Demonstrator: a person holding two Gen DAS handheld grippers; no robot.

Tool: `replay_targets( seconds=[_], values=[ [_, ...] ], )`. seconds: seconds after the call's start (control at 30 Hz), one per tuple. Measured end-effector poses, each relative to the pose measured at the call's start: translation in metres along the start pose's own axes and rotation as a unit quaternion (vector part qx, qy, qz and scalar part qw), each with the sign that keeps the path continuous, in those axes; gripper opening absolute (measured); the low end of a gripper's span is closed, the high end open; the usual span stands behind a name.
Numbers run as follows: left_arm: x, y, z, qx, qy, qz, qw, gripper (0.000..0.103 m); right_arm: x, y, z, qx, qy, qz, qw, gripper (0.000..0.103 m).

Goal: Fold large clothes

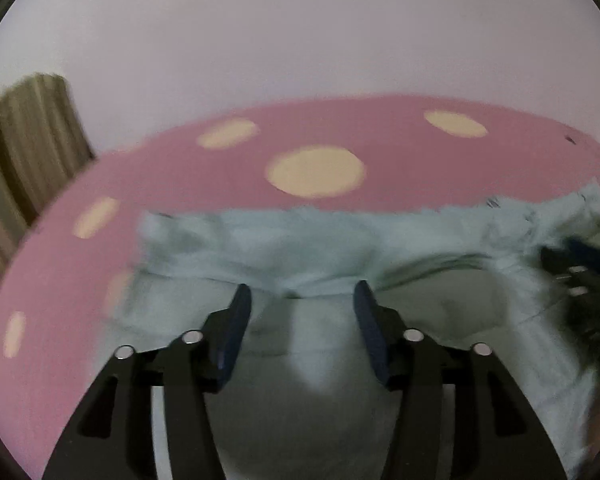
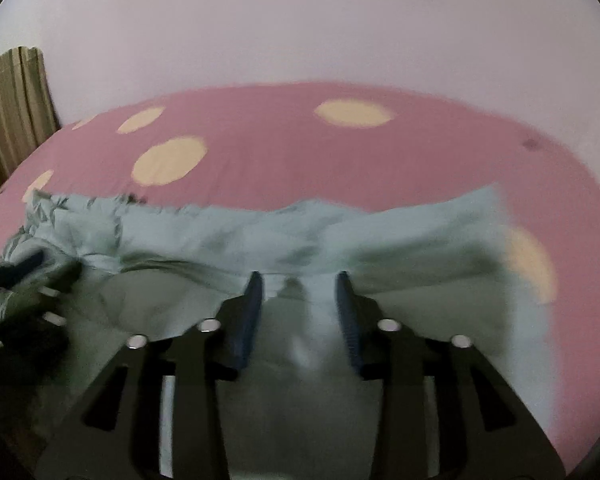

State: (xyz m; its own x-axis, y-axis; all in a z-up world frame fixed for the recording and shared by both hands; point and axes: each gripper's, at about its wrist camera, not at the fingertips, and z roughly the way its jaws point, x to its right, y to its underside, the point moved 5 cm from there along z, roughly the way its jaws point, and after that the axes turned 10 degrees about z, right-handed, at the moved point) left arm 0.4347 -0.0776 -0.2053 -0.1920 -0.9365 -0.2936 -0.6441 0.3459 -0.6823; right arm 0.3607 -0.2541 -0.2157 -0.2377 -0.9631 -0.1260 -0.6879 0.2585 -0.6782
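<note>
1. Lying across the middle of both wrist views, the garment (image 1: pixel 300 240) was a pale blue-green cloth spread on a pink bed sheet (image 1: pixel 204 168) with cream dots.
2. The left gripper (image 1: pixel 302 300) had its jaws partly apart, a raised pinch of cloth between them but not pressed by either pad.
3. The right gripper (image 2: pixel 298 286) stood the same way: jaws parted, a ridge of fabric in the gap, no grip on it.
4. Judged from its wrinkles and sag, the cloth looked light, soft and limp; it would likely drape and slide rather than hold a shape.
5. A good hold would be on a hem or corner, such as the ruffled end (image 2: pixel 60 212) at left in the right view, pinching all layers together.
6. A striped curtain (image 1: pixel 32 128) hung at the left edge.
</note>
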Motion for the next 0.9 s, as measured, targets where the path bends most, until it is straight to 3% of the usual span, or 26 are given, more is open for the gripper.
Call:
replay_targets(
  seconds=[0.07,0.1,0.17,0.27,0.37,0.5,0.63,0.77,0.9],
  values=[
    [-0.010,0.009,0.006,-0.009,-0.006,-0.006,0.9999,0.056,0.021,0.004,-0.002,0.001,0.021,0.013,1.000,0.046],
    [-0.013,0.018,0.019,-0.034,-0.001,-0.009,0.9994,0.056,0.035,0.009,0.006,-0.016,0.030,0.029,0.999,0.046],
    [-0.008,0.029,0.038,-0.050,0.007,0.000,0.9987,0.058,0.046,0.021,0.022,-0.039,0.022,0.045,0.998,0.046],
    [0.002,0.026,0.038,-0.052,-0.014,0.025,0.9982,0.056,0.043,0.028,0.031,-0.040,0.035,0.027,0.998,0.047],
    [-0.013,0.022,0.022,-0.052,0.012,0.008,0.9986,0.056,0.041,0.018,0.014,-0.039,0.023,0.029,0.999,0.048],
    [-0.053,0.038,-0.009,-0.042,-0.004,-0.042,0.9982,0.072,0.063,0.020,-0.021,-0.011,0.022,0.053,0.998,0.072],
    [-0.091,0.065,-0.019,-0.067,-0.015,-0.089,0.9937,0.079,0.096,0.032,-0.039,-0.019,0.041,0.066,0.997,0.076],
    [-0.104,0.088,-0.013,-0.091,0.021,-0.123,0.9880,0.085,0.118,0.042,-0.038,-0.036,0.048,0.089,0.994,0.085],
    [-0.099,0.092,0.003,-0.114,0.062,-0.142,0.9813,0.086,0.124,0.048,-0.024,-0.070,0.030,0.112,0.991,0.086]
  ],
)
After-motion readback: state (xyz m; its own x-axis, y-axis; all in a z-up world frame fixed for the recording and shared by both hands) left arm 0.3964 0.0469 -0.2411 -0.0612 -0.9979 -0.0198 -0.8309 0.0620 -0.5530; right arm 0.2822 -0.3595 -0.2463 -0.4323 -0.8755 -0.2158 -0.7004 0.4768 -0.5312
